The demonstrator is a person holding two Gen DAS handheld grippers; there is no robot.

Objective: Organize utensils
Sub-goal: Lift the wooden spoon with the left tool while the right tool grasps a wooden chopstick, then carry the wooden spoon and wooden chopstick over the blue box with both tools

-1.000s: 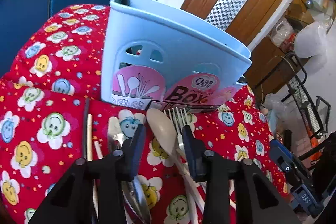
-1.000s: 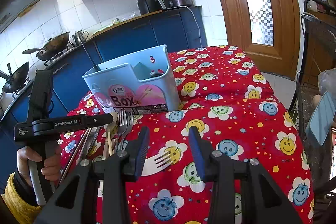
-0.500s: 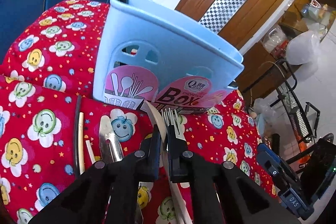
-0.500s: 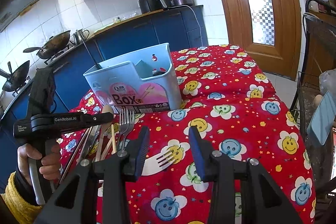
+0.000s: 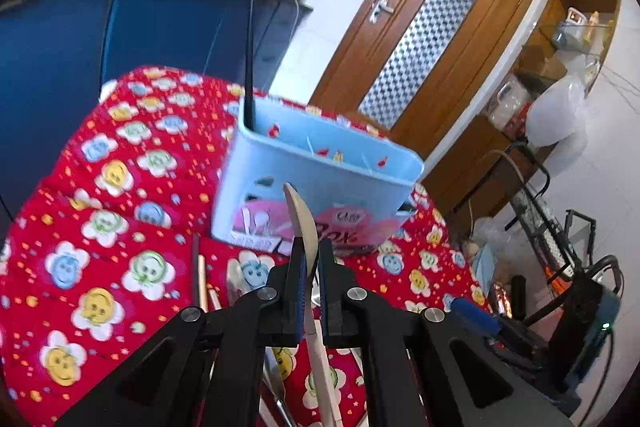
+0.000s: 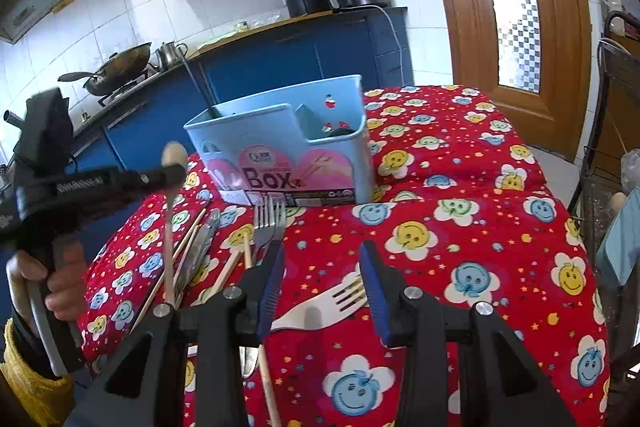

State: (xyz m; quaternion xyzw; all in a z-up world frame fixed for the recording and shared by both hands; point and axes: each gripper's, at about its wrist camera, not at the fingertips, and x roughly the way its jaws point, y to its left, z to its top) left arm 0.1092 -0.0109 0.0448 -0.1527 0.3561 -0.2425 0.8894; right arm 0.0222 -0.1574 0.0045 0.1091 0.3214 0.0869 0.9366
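**With wooden spoon clamped, lifted before the box**

While clamped on the wooden spoon (image 5: 304, 227), left hand-held gripper (image 5: 311, 267) raised off the cloth, jaws pressed onto the neck just below the bowl, handle hanging down and back. Bowl standing edge-on in front of the light blue utensil box (image 5: 320, 179). Black thin handle (image 5: 250, 39) sticking up from the box's left corner. Right hand-held gripper (image 6: 322, 279) low over the red smiley-flower cloth (image 6: 460, 227) on the worktop, jaws apart and gripping nothing, white plastic fork (image 6: 320, 307) lying between them. Near the box, left on the cloth: two metal forks (image 6: 268, 223), chopsticks (image 6: 188, 239), a metal spoon (image 6: 200, 251). Person's hand (image 6: 56, 283) wrapped round the left grip.
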